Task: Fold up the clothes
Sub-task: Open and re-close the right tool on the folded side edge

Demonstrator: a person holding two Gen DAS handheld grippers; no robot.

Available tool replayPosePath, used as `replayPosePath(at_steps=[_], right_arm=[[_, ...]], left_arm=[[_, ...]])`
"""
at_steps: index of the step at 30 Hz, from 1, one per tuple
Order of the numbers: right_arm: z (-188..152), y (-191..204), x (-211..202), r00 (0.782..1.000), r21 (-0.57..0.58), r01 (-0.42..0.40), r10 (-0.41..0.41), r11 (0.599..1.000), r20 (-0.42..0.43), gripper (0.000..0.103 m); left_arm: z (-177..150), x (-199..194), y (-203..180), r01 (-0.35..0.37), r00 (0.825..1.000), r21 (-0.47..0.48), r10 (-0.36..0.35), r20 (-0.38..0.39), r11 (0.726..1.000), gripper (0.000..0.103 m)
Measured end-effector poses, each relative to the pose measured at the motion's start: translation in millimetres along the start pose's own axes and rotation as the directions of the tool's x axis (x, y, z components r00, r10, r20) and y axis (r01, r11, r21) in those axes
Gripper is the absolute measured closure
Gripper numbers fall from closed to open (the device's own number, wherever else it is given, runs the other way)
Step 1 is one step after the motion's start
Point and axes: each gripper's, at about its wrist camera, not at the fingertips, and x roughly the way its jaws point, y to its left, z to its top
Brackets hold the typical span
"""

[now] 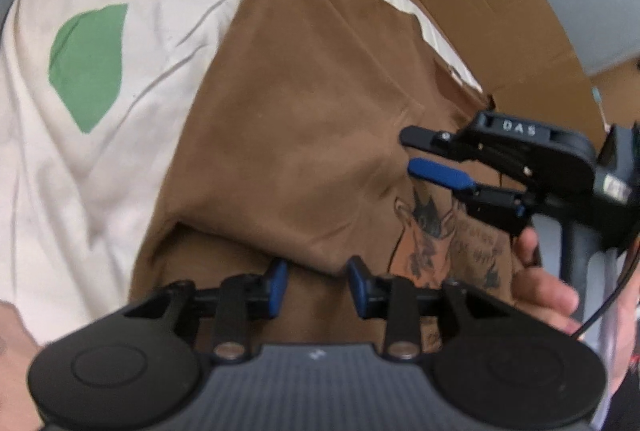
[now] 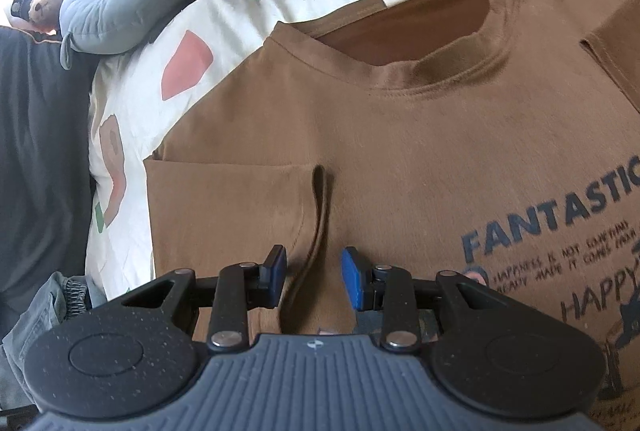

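2 grippers hung over a brown T-shirt (image 2: 400,135) spread front-up on a cream bedsheet (image 1: 100,151) with green and pink patches. The right gripper (image 2: 314,273) had its blue pads partly apart, straddling a raised fold of the sleeve's edge without pressing it. The left gripper (image 1: 316,285) also stood partly open just above a folded-over flap of the shirt, nothing clamped between its pads. Seen from the left wrist, the right gripper sat beside the printed chest graphic (image 1: 432,231), a hand (image 1: 540,287) behind it.
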Motion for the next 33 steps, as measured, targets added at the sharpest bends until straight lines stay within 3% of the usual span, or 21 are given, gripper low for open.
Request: replayPosePath(at_steps=[6,7,8,9,11,23,26,28,29,33], right_arm=[[14,-5,10,1.0,-0.016,-0.011,0.011,1.0,-0.011,0.068],[16,-5,12,1.0,-0.022,-0.007,0.007,1.0,-0.013,0.069],[17,-4,13,1.0,-0.03,-0.003,0.002,1.0,-0.015,0.071],[19,-3,14,1.0,-0.037,0.002,-0.002,0.999,-0.016,0.078],[22,-2,15,1.0,-0.042,0.01,-0.01,0.999,-0.017,0.099],[38,2,6,1.0,-0.05,0.001,0.0,0.999,0.031,0.102],[34,2,3,0.999,-0.062,-0.03,0.032,0.998,0.035,0.096],[31,5,2,0.999,-0.098,-0.009,0.014,0.995,0.046,0.07],[30,5,2,0.998,-0.114,0.016,-0.01,0.993,0.058,0.052],[28,-3,6,0.998,-0.088,0.03,-0.025,0.996,0.053,0.052]], left_arm=[[1,8,12,0.036,0.999,-0.214,-0.036,0.001,0.976,0.07],[3,11,12,0.032,0.999,-0.239,-0.035,-0.01,0.97,0.072],[5,12,10,0.013,1.0,-0.244,-0.017,-0.015,0.97,0.082],[7,12,9,-0.005,1.0,-0.25,0.0,-0.02,0.968,0.09],[7,9,11,-0.013,0.999,-0.285,0.004,-0.034,0.959,0.096],[13,-25,25,0.089,0.994,-0.397,-0.106,-0.021,0.914,0.098],[15,-24,31,0.103,0.993,-0.422,-0.12,-0.015,0.901,0.098],[15,-21,35,0.101,0.993,-0.434,-0.12,-0.016,0.895,0.098],[14,-20,37,0.098,0.993,-0.437,-0.117,-0.016,0.894,0.098],[15,-18,35,0.098,0.993,-0.434,-0.118,-0.019,0.895,0.098]])
